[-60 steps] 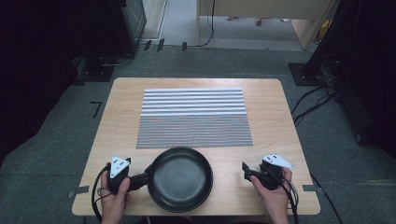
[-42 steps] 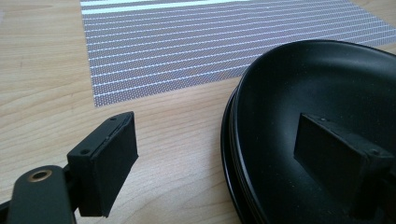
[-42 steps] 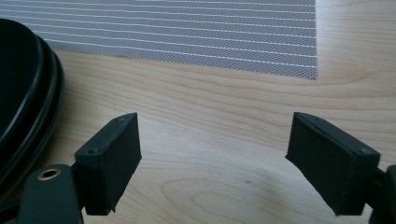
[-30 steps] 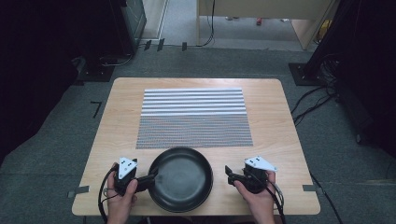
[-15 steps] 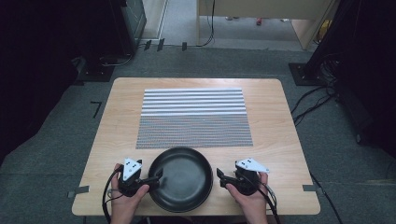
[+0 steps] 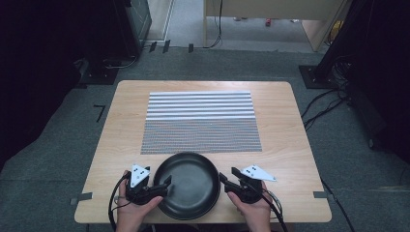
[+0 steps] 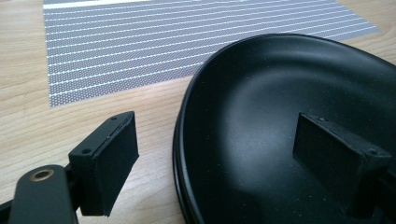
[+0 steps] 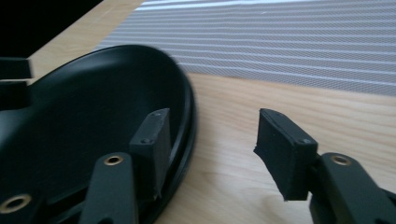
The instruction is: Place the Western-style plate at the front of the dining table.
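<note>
- Round black metal pan (image 6: 188,184), near edge: smooth, with a soft satin sheen.
- Pale wooden table (image 6: 280,145): matt, fine grain.
- Grey striped woven-looking mat (image 6: 200,121), farther back: dotted mesh texture.
- Black gripper pads (image 7: 114,158): dull, rubbery.

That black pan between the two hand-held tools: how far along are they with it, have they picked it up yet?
Not yet. Done: both grippers are at the black pan, the left gripper and right gripper on opposite sides. In hand: each is open, straddling the rim with one of its fingers inside the pan and one outside. Left: closing on the rim and lifting; the pan sits on the table, short of the striped mat.
</note>
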`<state>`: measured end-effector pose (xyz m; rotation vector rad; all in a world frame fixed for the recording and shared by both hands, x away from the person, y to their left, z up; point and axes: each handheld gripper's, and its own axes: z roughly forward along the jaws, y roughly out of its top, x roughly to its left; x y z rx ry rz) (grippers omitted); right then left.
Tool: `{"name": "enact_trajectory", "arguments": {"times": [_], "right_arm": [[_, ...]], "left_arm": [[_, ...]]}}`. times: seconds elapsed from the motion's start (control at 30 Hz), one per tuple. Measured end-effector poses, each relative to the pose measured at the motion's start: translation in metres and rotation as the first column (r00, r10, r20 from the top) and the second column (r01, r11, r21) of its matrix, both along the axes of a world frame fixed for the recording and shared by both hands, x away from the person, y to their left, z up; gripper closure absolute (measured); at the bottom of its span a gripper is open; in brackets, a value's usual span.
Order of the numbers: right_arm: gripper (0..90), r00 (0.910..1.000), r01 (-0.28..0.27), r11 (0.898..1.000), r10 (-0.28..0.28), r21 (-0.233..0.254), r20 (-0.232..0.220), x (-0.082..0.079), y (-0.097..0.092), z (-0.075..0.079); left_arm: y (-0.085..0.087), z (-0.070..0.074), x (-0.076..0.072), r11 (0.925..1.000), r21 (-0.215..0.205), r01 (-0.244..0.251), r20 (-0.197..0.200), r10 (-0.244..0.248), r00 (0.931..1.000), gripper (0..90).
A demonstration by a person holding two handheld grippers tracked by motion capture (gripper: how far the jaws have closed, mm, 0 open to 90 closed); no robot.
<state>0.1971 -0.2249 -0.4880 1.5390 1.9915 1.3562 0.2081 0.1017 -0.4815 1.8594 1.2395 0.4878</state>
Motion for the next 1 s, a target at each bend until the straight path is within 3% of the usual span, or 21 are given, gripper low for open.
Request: {"name": "enact_trajectory", "arguments": {"times": [0.4, 0.53, 0.63, 0.73, 0.8, 0.93, 1.0], "right_arm": [[54.4, 0.9962, -0.086, 0.995, 0.087, 0.053, -0.007, -0.002, 0.015, -0.005], [56.4, 0.9959, -0.087, 0.995, 0.088, 0.041, -0.02, -0.003, 0.017, -0.007], [61.9, 0.9957, -0.079, 0.995, 0.082, 0.063, -0.042, -0.003, 0.016, -0.008], [70.2, 0.9949, -0.078, 0.997, 0.079, 0.024, -0.062, -0.002, 0.016, -0.008], [74.3, 0.9946, -0.066, 0.997, 0.069, 0.038, -0.078, 0.0, 0.014, -0.007], [75.0, 0.9942, -0.063, 0.997, 0.067, 0.046, -0.085, 0.007, 0.016, 0.0], [75.8, 0.9942, -0.063, 0.998, 0.064, 0.012, -0.086, 0.01, 0.02, 0.003]], "left_arm": [[0.003, -0.004, -0.001, 0.9996, -0.026, 0.001, -0.015, -0.001, 0.9999, 40.8], [0.003, -0.005, -0.001, 0.9998, -0.021, 0.002, -0.028, -0.002, 0.9996, 45.7], [0.003, -0.007, 0.0, 0.9998, -0.019, 0.0, -0.037, -0.001, 0.9993, 48.2], [0.005, -0.006, 0.001, 0.9992, -0.039, -0.009, -0.051, 0.007, 0.9987, 49.9], [0.006, -0.005, 0.0, 0.9989, -0.044, -0.011, -0.05, 0.009, 0.9987, 50.9], [0.007, -0.005, -0.001, 0.9989, -0.043, -0.015, -0.056, 0.013, 0.9983, 53.7], [0.008, -0.005, -0.001, 0.9988, -0.046, -0.014, -0.062, 0.011, 0.998, 55.3]]}}
